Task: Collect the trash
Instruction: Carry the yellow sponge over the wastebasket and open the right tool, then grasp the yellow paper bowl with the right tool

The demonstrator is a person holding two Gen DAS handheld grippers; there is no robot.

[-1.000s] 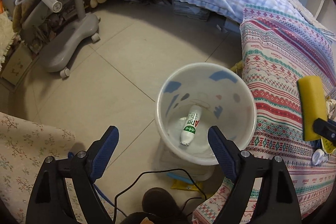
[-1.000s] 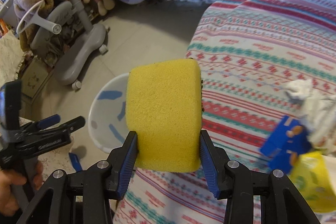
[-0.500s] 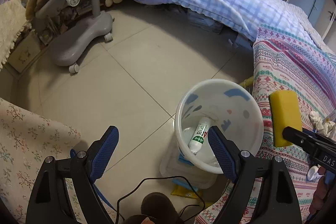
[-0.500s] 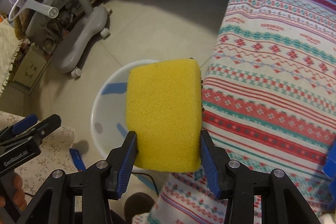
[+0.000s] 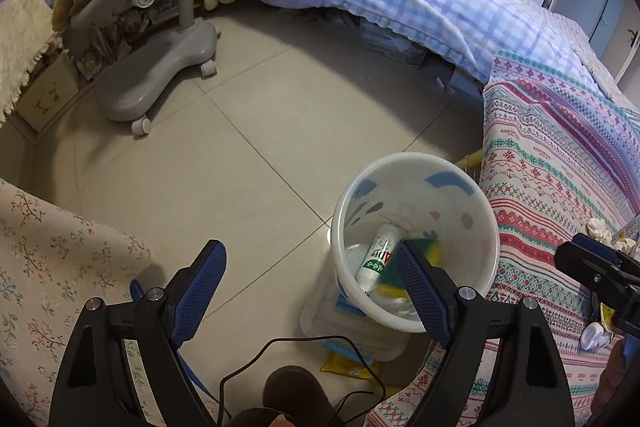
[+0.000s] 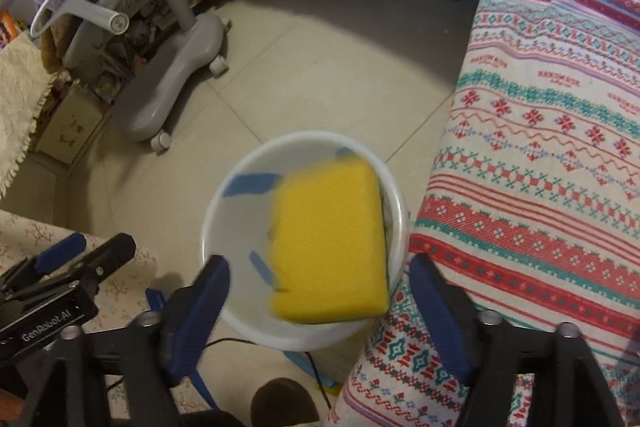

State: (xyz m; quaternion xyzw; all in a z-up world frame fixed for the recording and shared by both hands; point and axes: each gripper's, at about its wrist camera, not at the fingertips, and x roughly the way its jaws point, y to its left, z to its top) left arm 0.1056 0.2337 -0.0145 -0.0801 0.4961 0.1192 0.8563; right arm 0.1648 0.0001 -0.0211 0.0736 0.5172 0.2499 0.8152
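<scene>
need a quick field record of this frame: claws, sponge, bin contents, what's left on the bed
right claw: opening, pads clear of the sponge
left claw: open, empty, over the floor beside the bin
sponge: yellow, blurred, loose in the mouth of the bin
bin: white bucket on the floor against the patterned bedspread
bin contents: white bottle with green label, yellow item beside it
left on bed: crumpled white scraps near the right edge of the left wrist view

Both wrist views steeply downward, near, sharing the white bin [image 5: 416, 187].
</scene>
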